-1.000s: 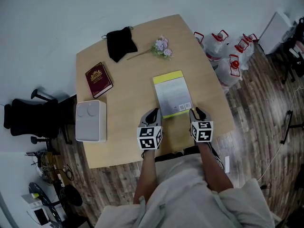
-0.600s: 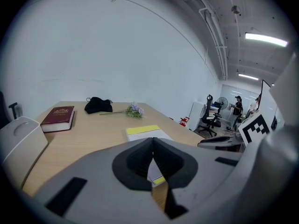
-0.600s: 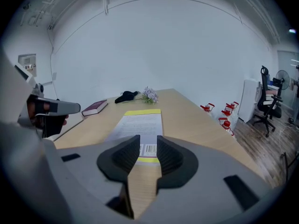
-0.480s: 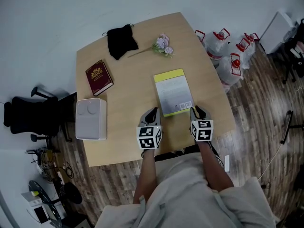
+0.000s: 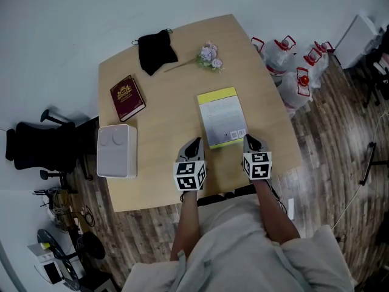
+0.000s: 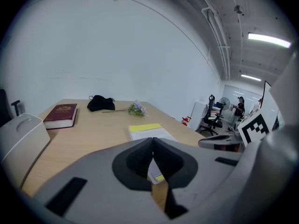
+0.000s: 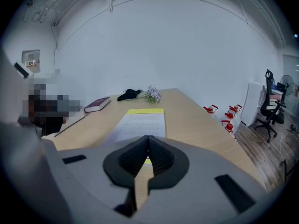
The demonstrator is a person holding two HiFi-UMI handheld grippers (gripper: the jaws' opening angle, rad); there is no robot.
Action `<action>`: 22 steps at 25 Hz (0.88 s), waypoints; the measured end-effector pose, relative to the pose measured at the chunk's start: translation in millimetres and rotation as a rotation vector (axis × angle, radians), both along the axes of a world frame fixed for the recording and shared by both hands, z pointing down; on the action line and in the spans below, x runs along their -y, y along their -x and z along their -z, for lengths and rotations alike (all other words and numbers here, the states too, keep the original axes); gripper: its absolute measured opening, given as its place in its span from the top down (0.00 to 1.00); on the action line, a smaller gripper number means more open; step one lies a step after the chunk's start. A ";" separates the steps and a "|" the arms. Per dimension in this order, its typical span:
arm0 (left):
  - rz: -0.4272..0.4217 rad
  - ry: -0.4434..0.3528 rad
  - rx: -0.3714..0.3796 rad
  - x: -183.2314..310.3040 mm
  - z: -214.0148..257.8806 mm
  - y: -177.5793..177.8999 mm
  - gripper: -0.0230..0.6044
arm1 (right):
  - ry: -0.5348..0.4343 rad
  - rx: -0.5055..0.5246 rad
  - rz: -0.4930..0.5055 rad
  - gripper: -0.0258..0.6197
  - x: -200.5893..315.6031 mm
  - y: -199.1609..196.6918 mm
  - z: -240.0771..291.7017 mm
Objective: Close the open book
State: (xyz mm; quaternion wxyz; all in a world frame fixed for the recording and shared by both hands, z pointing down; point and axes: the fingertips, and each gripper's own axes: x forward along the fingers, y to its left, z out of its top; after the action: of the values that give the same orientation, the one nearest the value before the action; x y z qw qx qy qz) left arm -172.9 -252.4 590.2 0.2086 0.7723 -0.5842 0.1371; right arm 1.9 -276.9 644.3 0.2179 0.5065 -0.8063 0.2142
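A book [image 5: 222, 117] with a yellow and white cover lies closed and flat on the wooden table [image 5: 164, 120], seen also in the left gripper view [image 6: 149, 132] and the right gripper view [image 7: 140, 122]. My left gripper [image 5: 194, 143] hovers just left of its near edge, shut and empty [image 6: 153, 141]. My right gripper [image 5: 249, 140] sits at the book's near right corner. Its pads meet with nothing between them [image 7: 148, 139].
A maroon book [image 5: 126, 97], a black pouch [image 5: 155, 52] and a small flower sprig [image 5: 208, 58] lie at the far side. A white box [image 5: 117, 151] stands at the left edge. Water jugs [image 5: 292, 72] crowd the floor to the right, and a black chair [image 5: 36, 151] stands to the left.
The right gripper's fingers look drawn closer together at the book's corner. Both hands stay where they were and the book has not moved.
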 end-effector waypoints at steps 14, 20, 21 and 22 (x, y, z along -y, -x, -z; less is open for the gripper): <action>0.025 -0.007 -0.005 -3.9 1.3 11.3 0.93 | -0.007 -0.017 0.043 0.95 0.6 13.9 1.1; 0.016 -0.001 -0.003 0.0 0.6 9.0 0.93 | -0.007 -0.026 0.035 0.96 4.1 11.2 2.0; 0.012 0.000 -0.002 0.7 0.4 8.0 0.93 | -0.006 -0.027 0.033 0.96 4.5 10.3 2.0; 0.009 0.000 -0.001 1.6 0.3 6.9 0.93 | -0.005 -0.026 0.031 0.96 4.6 9.4 2.0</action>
State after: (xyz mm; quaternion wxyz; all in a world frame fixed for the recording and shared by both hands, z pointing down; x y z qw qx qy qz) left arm -179.8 -253.9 589.9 0.2093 0.7699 -0.5874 0.1358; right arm -7.5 -281.5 642.3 0.2303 0.4974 -0.8116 0.2020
